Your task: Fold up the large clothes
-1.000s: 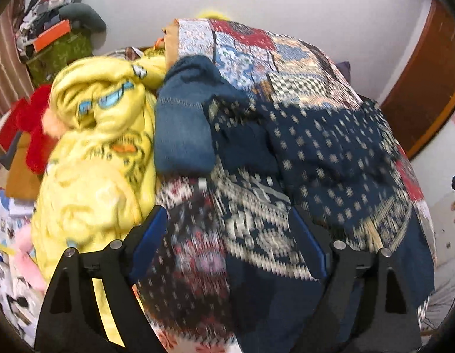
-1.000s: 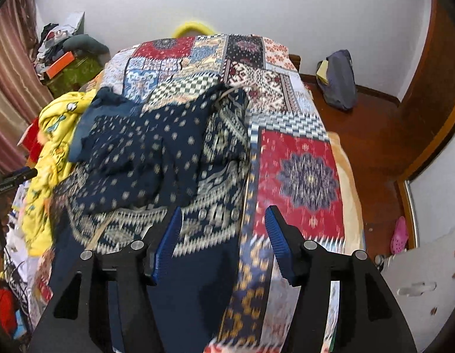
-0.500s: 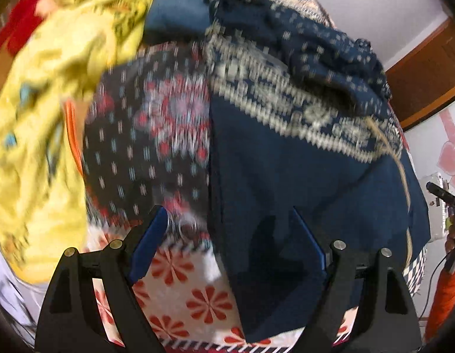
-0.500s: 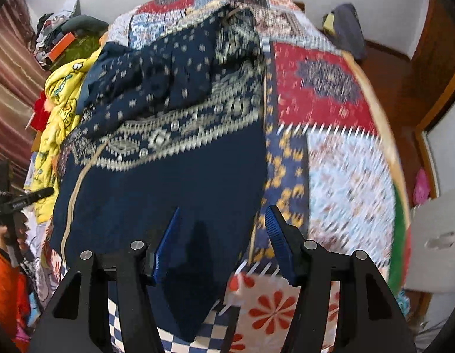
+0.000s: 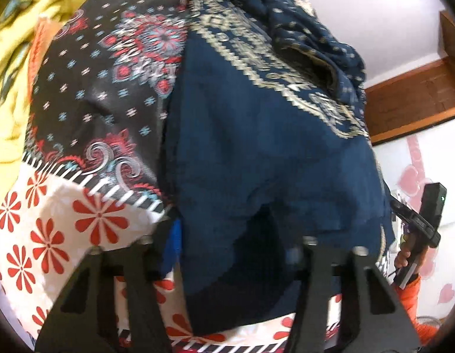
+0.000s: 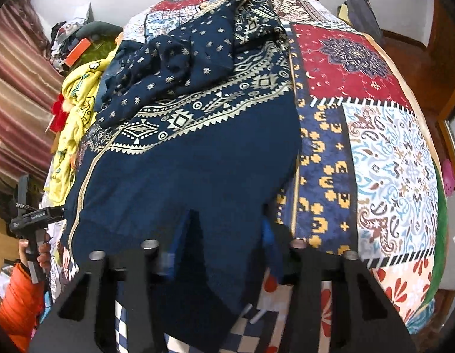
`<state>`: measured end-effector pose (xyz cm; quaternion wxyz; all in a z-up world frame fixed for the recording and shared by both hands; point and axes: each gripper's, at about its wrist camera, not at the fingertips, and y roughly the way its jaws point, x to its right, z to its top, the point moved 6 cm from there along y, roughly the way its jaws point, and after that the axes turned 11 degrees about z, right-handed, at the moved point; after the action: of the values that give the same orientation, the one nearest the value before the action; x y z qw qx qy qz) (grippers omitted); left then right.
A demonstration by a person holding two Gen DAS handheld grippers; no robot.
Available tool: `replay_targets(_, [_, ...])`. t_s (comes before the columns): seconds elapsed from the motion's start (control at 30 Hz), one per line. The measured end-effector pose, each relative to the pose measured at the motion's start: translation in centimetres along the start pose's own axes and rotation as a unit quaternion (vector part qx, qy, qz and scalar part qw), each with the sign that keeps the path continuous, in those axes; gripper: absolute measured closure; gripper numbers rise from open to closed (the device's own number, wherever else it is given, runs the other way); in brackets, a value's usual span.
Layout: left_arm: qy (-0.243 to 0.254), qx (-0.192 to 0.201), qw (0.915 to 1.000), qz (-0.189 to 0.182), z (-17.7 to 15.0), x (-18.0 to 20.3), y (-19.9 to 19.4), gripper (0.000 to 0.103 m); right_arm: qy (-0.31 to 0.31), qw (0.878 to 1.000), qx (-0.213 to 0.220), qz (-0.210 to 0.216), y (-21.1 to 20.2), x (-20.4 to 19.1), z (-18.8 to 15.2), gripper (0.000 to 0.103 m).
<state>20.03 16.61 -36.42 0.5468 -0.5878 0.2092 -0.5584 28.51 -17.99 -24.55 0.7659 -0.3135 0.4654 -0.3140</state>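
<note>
We see the navy garment (image 6: 198, 158) spread on the patchwork bedspread (image 6: 389, 153), its near hem hanging at the bed's foot. Our left gripper (image 5: 236, 235) and right gripper (image 6: 221, 229) both reach that hem, jaws closing with navy cloth between them; whether they press yet, we cannot tell. A yellow blanket (image 6: 77, 100) lies beside the garment.

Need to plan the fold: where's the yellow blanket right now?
In the right wrist view, the yellow blanket lies bunched along the bed's left edge, beside the navy garment; the left wrist view shows it upper left.
</note>
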Motion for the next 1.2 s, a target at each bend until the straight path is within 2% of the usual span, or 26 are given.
replay_targets(0.07, [0.012, 0.009, 0.9999, 0.006, 0.1, 0.8, -0.5, 0.086, 0.003, 1.000, 0.008, 0.009, -0.1, 0.0, 0.2, 0.090])
replay_targets(0.17, [0.035, 0.030, 0.9985, 0.029, 0.6, 1.9, -1.7, 0.095, 0.008, 0.999, 0.027, 0.022, -0.3, -0.2, 0.8, 0.094])
replay_targets(0.3, [0.051, 0.077, 0.9954, 0.026, 2.9, 3.1, -4.8, 0.096, -0.016, 0.998, 0.058, 0.020, -1.3, -1.4, 2.4, 0.095])
replay_targets(0.5, [0.073, 0.155, 0.9851, 0.012, 7.4, 5.6, -10.0, 0.097, -0.037, 0.994, 0.103, 0.027, -3.0, -2.9, 6.2, 0.096])
replay_targets(0.67, [0.083, 0.217, 0.9726, 0.010, 12.4, 7.6, -13.3, 0.098, -0.053, 0.988, 0.145, 0.023, -4.8, -3.5, 10.6, 0.096])
replay_targets(0.8, [0.061, 0.257, 0.9645, -0.003, 17.6, 7.9, -14.8, 0.098, -0.061, 0.982, 0.181, 0.015, -5.8, -3.4, 15.6, 0.096])
replay_targets(0.9, [0.035, 0.275, 0.9608, 0.004, 21.7, 7.6, -14.3, 0.098, -0.054, 0.980, 0.192, 0.011, -5.2, -2.5, 19.0, 0.096])
replay_targets(1.0, [0.010, 0.273, 0.9619, 0.017, 25.2, 7.0, -12.3, 0.098, -0.035, 0.981, 0.189, 0.003, -3.1, -1.3, 22.6, 0.096])
replay_targets(1.1, [0.003, 0.262, 0.9635, 0.055, 27.9, 6.1, -9.1, 0.098, -0.026, 0.985, 0.172, -0.014, -0.2, 0.0, 24.7, 0.096])
replay_targets(1.2, [0.002, 0.234, 0.9671, 0.099, 29.8, 4.7, -4.8, 0.098, -0.018, 0.989, 0.146, -0.032, 2.9, 1.7, 26.1, 0.096])
